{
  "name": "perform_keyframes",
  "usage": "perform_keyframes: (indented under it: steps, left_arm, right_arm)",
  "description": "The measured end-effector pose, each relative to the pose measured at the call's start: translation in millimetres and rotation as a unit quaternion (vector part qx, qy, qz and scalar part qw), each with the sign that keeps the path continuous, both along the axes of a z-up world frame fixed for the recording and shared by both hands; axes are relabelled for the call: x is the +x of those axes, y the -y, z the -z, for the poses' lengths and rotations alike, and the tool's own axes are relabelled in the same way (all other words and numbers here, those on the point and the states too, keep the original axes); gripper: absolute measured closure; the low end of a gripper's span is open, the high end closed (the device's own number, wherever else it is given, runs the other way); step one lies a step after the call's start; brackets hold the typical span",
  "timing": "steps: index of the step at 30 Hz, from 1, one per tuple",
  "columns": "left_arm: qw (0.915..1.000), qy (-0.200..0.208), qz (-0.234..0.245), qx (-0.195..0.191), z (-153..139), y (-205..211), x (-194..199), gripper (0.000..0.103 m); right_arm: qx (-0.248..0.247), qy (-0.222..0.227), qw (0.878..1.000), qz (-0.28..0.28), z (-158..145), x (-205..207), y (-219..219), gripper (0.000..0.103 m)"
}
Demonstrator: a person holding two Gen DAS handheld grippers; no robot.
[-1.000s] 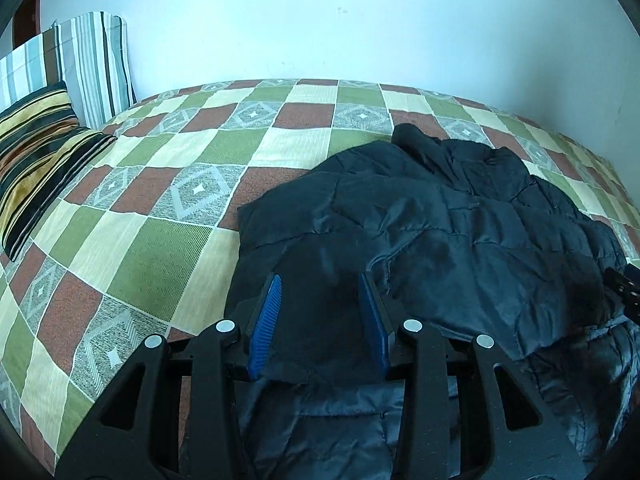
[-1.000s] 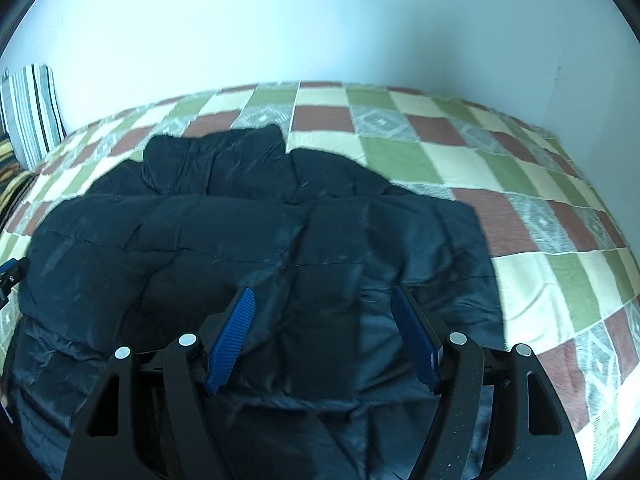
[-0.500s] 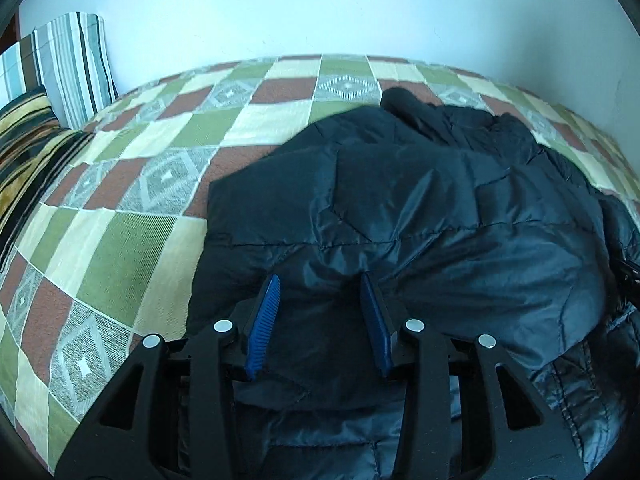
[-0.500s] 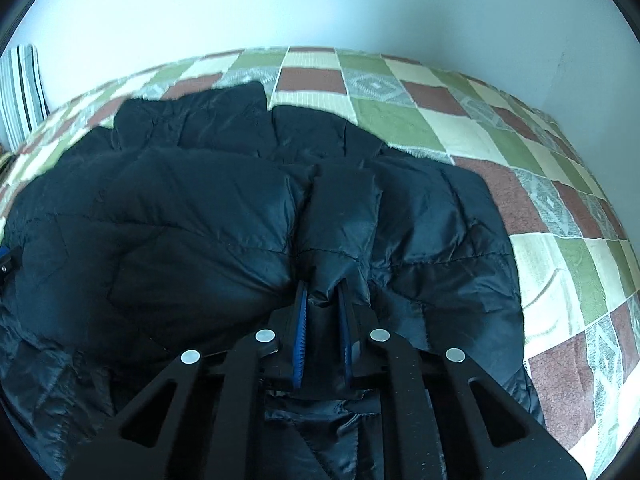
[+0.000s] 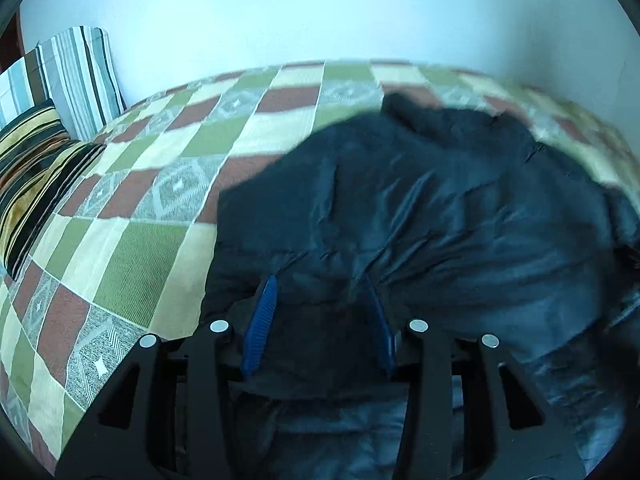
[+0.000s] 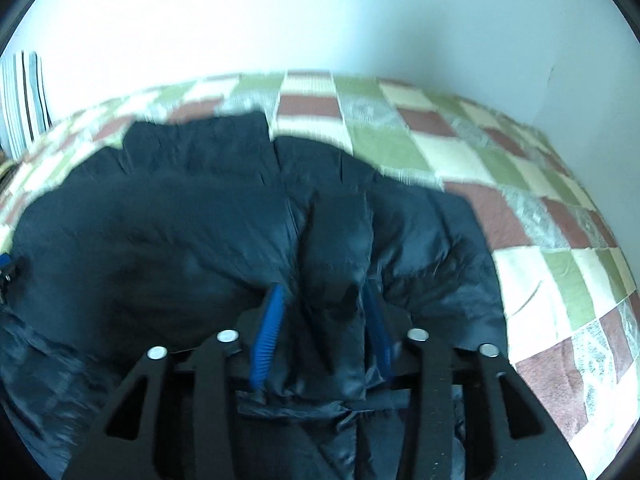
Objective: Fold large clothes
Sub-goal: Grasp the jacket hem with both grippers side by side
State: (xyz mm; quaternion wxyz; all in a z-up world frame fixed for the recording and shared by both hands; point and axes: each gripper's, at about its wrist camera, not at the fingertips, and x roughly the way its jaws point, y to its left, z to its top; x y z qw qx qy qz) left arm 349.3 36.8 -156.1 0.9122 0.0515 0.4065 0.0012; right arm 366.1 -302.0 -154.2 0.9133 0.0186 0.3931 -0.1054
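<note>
A large dark puffer jacket (image 5: pixel 440 208) lies spread on a checked bedspread (image 5: pixel 152 208); it also shows in the right wrist view (image 6: pixel 180 232). My left gripper (image 5: pixel 322 284) holds the jacket's near hem between its blue pads, jaws partly closed on the bunched fabric. My right gripper (image 6: pixel 324 292) also has a thick fold of the jacket between its blue pads, jaws a hand's width apart. Both views are motion-blurred.
Striped pillows (image 5: pixel 60 92) stand at the bed's far left against a white wall (image 5: pixel 320 12). The bedspread (image 6: pixel 540 208) extends to the right of the jacket. The other gripper's tip (image 6: pixel 6 268) shows at the left edge of the right wrist view.
The right gripper closed on a jacket fold, then its jaws widened somewhat. Both grippers lifted and pulled the hem, bunching the fabric. The left jaws stayed about the same width.
</note>
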Motion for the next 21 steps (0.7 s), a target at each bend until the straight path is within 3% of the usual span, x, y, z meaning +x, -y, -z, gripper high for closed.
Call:
perform_keyframes:
  steps: [5, 11, 12, 21]
  left_arm:
    - [0.9993, 0.012, 0.034, -0.004, -13.8, 31.1, 16.2, 0.056]
    - [0.9981, -0.025, 0.043, 0.037, 17.7, 56.1, 46.5, 0.056]
    - [0.998, -0.027, 0.042, 0.039, 20.7, 56.8, 47.1, 0.055]
    - [0.9978, -0.032, 0.041, 0.042, 43.0, 58.1, 50.4, 0.054]
  right_arm:
    - [0.017, 0.008, 0.999, -0.032, -7.8, 23.7, -22.5, 0.059]
    - [0.002, -0.021, 0.999, -0.046, 18.8, 49.3, -37.3, 0.056]
    - [0.002, -0.028, 0.999, -0.044, 24.3, 51.8, -36.7, 0.052]
    - [0.008, -0.037, 0.998, -0.041, 43.9, 56.8, -36.7, 0.051]
